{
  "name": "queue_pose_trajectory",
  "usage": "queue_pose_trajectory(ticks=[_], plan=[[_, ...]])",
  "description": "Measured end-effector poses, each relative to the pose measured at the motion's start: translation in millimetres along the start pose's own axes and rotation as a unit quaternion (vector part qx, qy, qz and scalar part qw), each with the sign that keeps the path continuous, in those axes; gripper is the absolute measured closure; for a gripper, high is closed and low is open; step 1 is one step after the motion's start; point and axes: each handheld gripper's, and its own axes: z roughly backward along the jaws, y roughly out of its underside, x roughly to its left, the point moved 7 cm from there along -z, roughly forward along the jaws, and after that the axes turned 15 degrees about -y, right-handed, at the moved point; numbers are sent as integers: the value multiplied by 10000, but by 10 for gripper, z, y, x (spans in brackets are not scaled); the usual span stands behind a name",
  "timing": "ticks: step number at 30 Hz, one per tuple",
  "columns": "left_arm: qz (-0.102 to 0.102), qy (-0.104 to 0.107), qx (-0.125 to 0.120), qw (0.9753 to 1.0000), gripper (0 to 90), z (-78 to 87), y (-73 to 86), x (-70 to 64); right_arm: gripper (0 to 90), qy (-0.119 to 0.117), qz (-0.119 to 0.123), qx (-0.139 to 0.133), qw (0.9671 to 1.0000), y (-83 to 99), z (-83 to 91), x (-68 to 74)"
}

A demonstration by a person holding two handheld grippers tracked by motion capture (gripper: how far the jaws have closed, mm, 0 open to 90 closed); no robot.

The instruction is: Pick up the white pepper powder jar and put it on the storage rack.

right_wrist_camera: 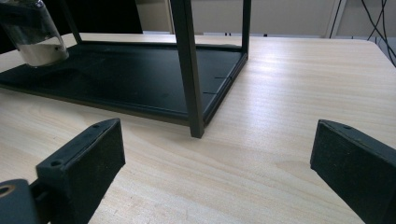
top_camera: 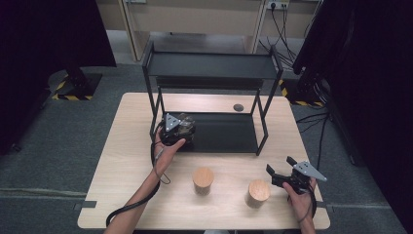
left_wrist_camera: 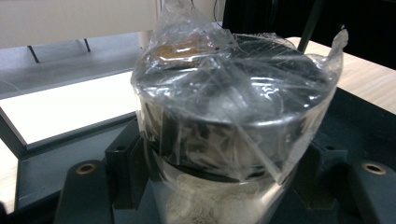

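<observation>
Lab: black curtains [top_camera: 44, 34], hazard-taped stands [top_camera: 78, 87].

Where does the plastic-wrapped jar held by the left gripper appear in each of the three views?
High view: the jar sits left of centre, in the left gripper, over the left end of the rack's bottom shelf.
Left gripper view: the jar fills the centre, between the jaws.
Right gripper view: its powder-filled base is at the top left corner.
Shared landmark: the black shelf.

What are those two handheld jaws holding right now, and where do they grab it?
The left gripper clamps a plastic-wrapped glass jar around its body, over the rack's bottom shelf. The right gripper holds nothing, jaws wide apart.
</observation>
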Motion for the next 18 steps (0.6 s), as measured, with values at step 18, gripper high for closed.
queue_pose_trajectory(ticks=[18], plan=[[11,-223,46,9997,313,-118,24,80,33,-10,-6,-3,10000,0,0,-1]])
